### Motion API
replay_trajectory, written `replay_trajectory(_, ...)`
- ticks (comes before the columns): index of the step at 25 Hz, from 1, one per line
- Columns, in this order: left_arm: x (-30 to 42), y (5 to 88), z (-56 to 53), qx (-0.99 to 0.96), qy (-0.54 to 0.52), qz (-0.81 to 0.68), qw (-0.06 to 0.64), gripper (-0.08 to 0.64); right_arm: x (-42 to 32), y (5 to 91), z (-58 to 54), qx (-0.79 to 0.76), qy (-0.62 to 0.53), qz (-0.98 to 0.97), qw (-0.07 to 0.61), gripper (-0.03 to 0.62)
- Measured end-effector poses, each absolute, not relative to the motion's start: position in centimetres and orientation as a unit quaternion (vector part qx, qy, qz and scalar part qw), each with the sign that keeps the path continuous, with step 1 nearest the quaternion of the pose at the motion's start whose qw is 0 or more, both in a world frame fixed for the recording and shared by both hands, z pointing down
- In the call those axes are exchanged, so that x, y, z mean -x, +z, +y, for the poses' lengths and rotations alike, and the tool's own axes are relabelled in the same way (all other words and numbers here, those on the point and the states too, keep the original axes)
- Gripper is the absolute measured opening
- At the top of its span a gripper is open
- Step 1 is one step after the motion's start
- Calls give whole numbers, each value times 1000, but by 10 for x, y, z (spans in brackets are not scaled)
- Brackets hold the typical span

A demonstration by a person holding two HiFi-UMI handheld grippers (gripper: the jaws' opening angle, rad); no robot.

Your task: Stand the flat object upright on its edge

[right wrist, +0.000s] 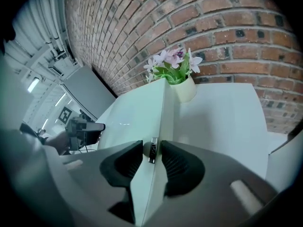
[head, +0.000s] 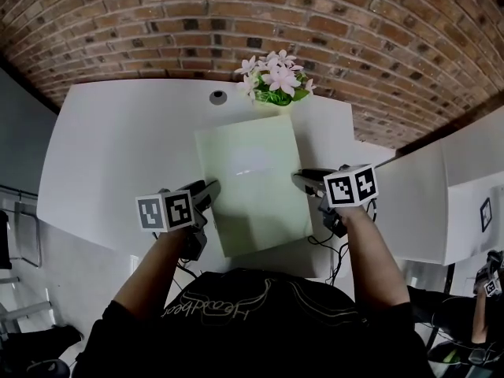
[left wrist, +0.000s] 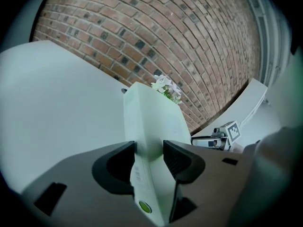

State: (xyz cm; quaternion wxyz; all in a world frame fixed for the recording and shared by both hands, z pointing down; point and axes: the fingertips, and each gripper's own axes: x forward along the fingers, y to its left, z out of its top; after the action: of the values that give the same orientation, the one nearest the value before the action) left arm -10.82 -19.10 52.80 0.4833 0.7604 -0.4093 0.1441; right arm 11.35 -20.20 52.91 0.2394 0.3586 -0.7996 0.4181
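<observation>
Edges of pale green flat rectangular box (head: 252,183) pinched by left tool (head: 211,190) and right tool (head: 300,179); contact with white worktop (head: 118,148) cannot be made out.

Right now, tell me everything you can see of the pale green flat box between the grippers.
The pale green flat box looks like thin, smooth cardboard, with a printed label and a round green sticker on one edge. It lies roughly flat over the white table, its far end near the pink potted flowers. The left gripper clamps its left edge, the right gripper its right edge.
</observation>
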Motion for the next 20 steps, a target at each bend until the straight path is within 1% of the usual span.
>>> replay_trajectory(4, 106, 514, -193, -778, 148, -405, 457, 193, -115, 517, -198, -369, 398, -808, 229, 130)
replay_trajectory(16, 103, 456, -200, -830, 141, -412, 349, 192, -119, 470, -197, -395, 313, -841, 195, 124)
replay_trajectory(20, 102, 450, -203, -841, 127, -406, 335, 190, -119, 457, -201, -401, 267, -856, 188, 123)
